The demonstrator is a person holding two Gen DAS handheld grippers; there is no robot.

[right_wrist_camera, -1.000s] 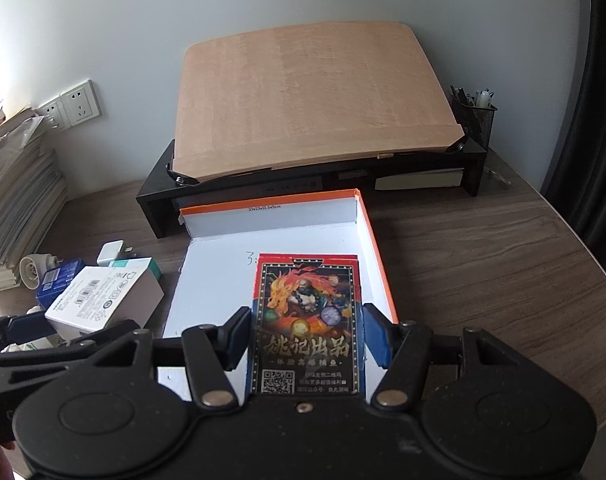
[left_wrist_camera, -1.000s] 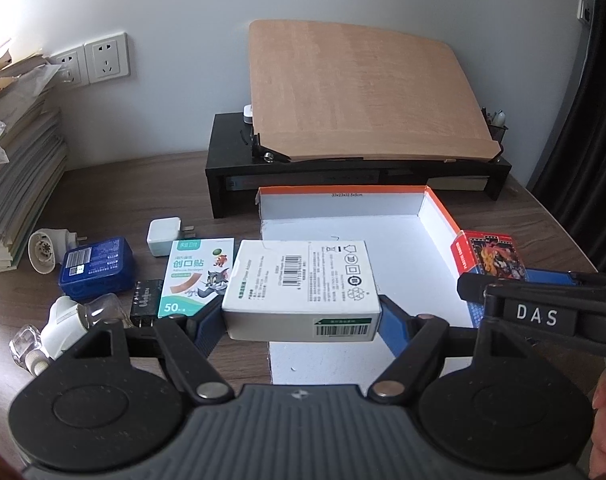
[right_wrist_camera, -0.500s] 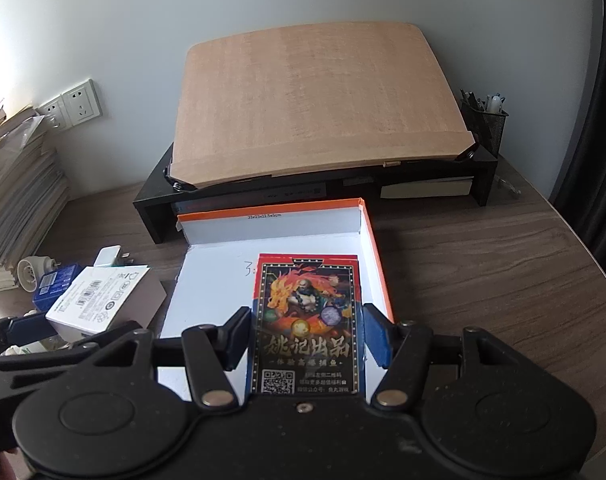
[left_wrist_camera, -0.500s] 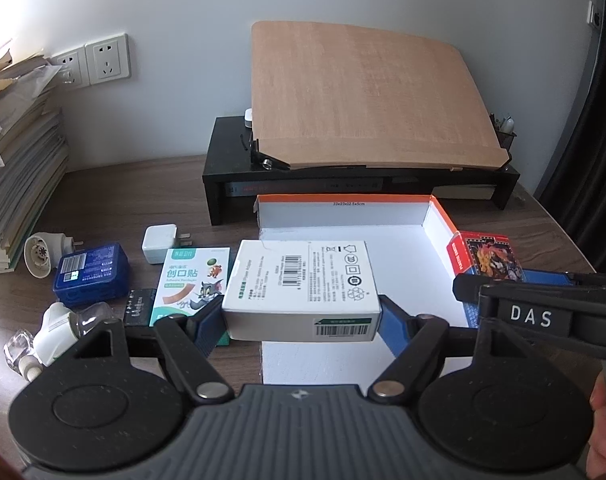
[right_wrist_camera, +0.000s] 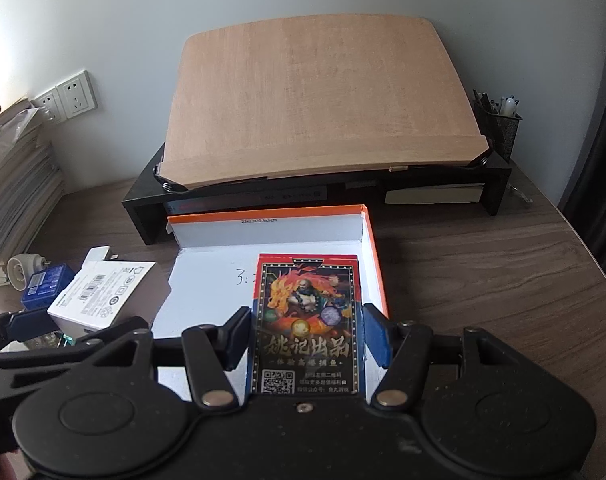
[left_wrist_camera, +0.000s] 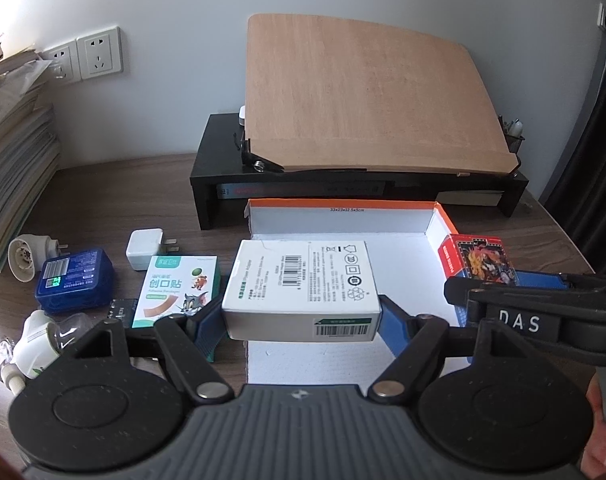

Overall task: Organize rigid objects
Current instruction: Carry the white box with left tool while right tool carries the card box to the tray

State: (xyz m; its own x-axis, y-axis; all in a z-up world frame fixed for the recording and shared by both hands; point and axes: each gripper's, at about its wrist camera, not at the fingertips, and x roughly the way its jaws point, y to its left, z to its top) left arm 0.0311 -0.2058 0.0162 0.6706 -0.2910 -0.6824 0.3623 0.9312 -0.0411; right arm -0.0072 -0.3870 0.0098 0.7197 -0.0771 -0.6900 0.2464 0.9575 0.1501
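My left gripper (left_wrist_camera: 301,320) is shut on a white power-adapter box (left_wrist_camera: 301,284), held over the near left part of an open tray-like carton (left_wrist_camera: 343,220) with white inside and orange rim. The same white box (right_wrist_camera: 103,292) shows at the left in the right wrist view. My right gripper (right_wrist_camera: 306,332) is shut on a red-and-black playing-card box (right_wrist_camera: 307,320), held above the carton's (right_wrist_camera: 271,228) right half. That card box (left_wrist_camera: 479,264) and the right gripper's fingers (left_wrist_camera: 535,280) appear at the right of the left wrist view.
On the wooden desk left of the carton lie a plaster box (left_wrist_camera: 177,288), a white plug adapter (left_wrist_camera: 143,248), a blue case (left_wrist_camera: 75,280), a round white plug (left_wrist_camera: 23,256) and a small bottle (left_wrist_camera: 35,340). A black monitor riser (left_wrist_camera: 223,168) with a wooden board (left_wrist_camera: 363,100) stands behind. Papers are stacked at far left.
Both grippers have drifted slightly to the right with their boxes, so the carton and desk items sit a little further left in view. Both grips are unchanged.
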